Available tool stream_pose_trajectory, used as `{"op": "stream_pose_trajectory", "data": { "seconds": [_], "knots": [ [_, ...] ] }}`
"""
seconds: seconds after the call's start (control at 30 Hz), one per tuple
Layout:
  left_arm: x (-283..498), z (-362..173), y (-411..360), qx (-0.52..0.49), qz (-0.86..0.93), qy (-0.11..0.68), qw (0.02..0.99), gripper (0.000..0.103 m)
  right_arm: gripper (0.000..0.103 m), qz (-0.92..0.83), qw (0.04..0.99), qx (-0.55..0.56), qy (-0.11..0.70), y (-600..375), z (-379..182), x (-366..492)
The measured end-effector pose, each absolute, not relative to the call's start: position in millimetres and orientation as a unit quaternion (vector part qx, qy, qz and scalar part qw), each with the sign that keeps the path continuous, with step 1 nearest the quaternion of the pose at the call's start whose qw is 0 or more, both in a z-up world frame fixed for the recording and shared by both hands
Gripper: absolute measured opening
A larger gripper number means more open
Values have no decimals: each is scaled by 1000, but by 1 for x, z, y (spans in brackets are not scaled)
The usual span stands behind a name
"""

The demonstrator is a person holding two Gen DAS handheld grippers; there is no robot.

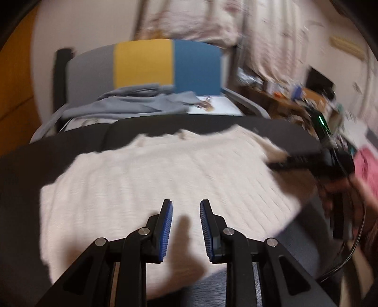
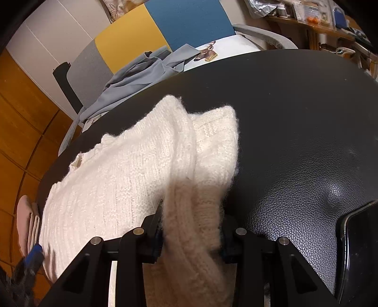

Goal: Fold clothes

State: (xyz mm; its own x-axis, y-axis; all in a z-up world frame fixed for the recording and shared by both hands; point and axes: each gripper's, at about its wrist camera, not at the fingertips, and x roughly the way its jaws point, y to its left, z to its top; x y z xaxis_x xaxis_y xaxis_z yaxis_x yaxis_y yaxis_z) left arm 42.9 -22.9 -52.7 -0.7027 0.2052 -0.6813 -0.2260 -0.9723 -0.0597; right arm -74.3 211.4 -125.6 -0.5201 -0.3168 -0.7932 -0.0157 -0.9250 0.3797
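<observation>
Sweater (image 2: pixel 132 170) lies spread on the black worktop (image 2: pixel 295 118); right tongs (image 2: pixel 191 226) are clamped on its bunched edge, left tongs (image 1: pixel 186 228) hang apart, empty, above the knit.

This is a lived-in room of a home, likely a bedroom or living room. A black leather-grained worktop (image 2: pixel 295 132) carries a cream knitted sweater (image 2: pixel 132 170). Beyond it, at twelve o'clock in the left wrist view, a chair (image 1: pixel 146 63) has a backrest in grey, yellow and blue panels, with a grey garment (image 1: pixel 132 104) thrown over its seat and a cushion printed with a deer (image 2: pixel 208 53). Pale floral curtains (image 1: pixel 271 35) hang at one o'clock. A cluttered wooden shelf (image 2: pixel 311 21) stands at two o'clock, and warm wooden panelling (image 2: pixel 21 113) runs at nine o'clock.
</observation>
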Motion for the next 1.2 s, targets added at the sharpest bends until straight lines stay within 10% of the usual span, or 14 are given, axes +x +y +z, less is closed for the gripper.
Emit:
{"op": "stream_pose_trajectory", "data": {
  "seconds": [0.67,1.2],
  "knots": [
    [49,-67,-92,-363,924,-45,110,24,24,-855,121,456,-215,197,-48,-63],
    [51,-102,-183,-364,923,-105,70,24,20,-839,273,435,-179,6,36,-41]
  ]
}}
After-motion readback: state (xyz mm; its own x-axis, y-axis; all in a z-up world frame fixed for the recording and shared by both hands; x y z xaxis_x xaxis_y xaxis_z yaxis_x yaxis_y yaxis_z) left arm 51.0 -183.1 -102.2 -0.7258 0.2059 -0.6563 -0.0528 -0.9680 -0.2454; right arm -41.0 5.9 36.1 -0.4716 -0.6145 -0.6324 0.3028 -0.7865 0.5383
